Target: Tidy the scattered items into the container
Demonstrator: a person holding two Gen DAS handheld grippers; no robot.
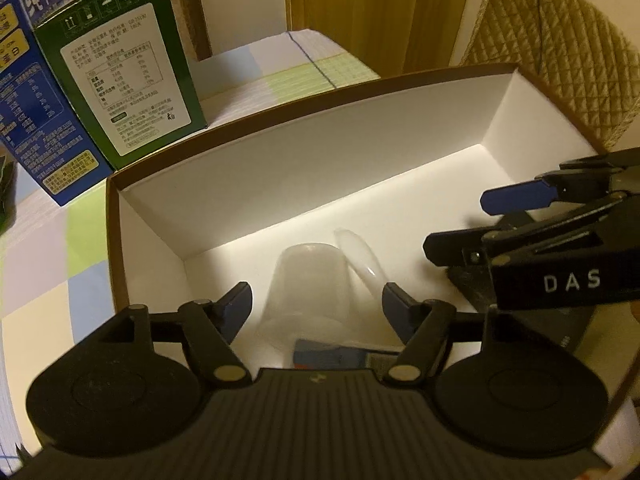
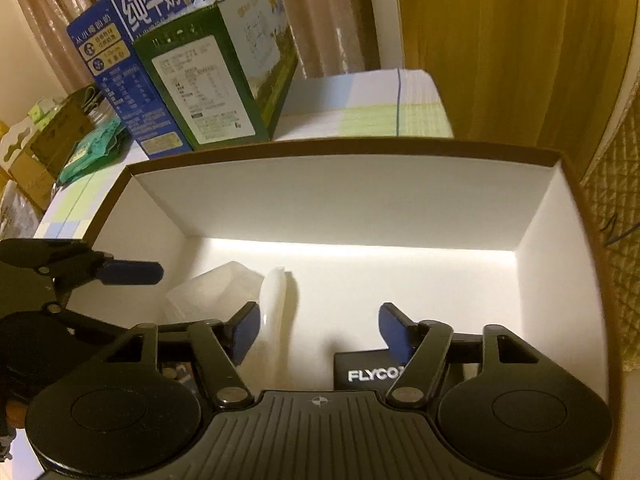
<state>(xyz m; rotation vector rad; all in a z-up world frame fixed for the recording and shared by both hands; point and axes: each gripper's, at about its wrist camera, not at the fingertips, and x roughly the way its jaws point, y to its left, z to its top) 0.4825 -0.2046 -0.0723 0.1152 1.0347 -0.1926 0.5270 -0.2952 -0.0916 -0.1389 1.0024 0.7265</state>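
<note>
Both grippers, left gripper (image 1: 316, 304) and right gripper (image 2: 318, 326), spread empty over white box (image 1: 280, 160); clear cup (image 1: 308, 280) and FLYCO box (image 2: 368, 372) inside.

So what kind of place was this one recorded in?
Most likely a home, perhaps a dining corner: milk cartons stand on a table with a pastel checked cloth, curtains hang behind, and a quilted chair back sits beside the open box.
</note>
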